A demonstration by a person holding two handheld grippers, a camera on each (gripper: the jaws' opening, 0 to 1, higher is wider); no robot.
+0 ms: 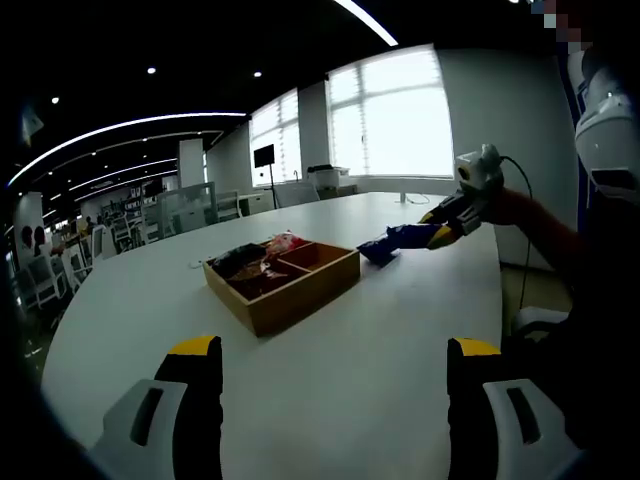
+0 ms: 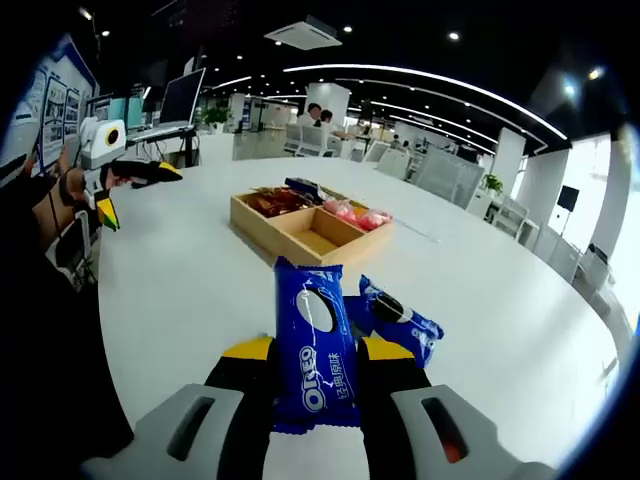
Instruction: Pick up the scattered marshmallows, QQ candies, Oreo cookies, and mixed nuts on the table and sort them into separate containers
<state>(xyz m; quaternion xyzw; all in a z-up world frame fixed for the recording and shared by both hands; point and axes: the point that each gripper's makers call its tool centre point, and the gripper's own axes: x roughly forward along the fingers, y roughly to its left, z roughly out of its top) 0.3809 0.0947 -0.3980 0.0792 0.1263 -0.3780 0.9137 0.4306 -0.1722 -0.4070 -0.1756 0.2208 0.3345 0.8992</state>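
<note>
**Right tool pinching an Oreo pack**

Upright between its jaws, the right tool (image 2: pixel 312 352) pinched a blue Oreo pack (image 2: pixel 314 345); another Oreo pack (image 2: pixel 400 320) lay just beyond. Farther across the white surface (image 2: pixel 180 290) sat the wooden tray (image 2: pixel 312 238). The left tool (image 1: pixel 335 348) hung spread, holding nothing.

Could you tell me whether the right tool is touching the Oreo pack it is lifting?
Touching. In the right gripper view, the right tool has both jaws pressed against the sides of the upright Oreo pack, clamping it.
</note>
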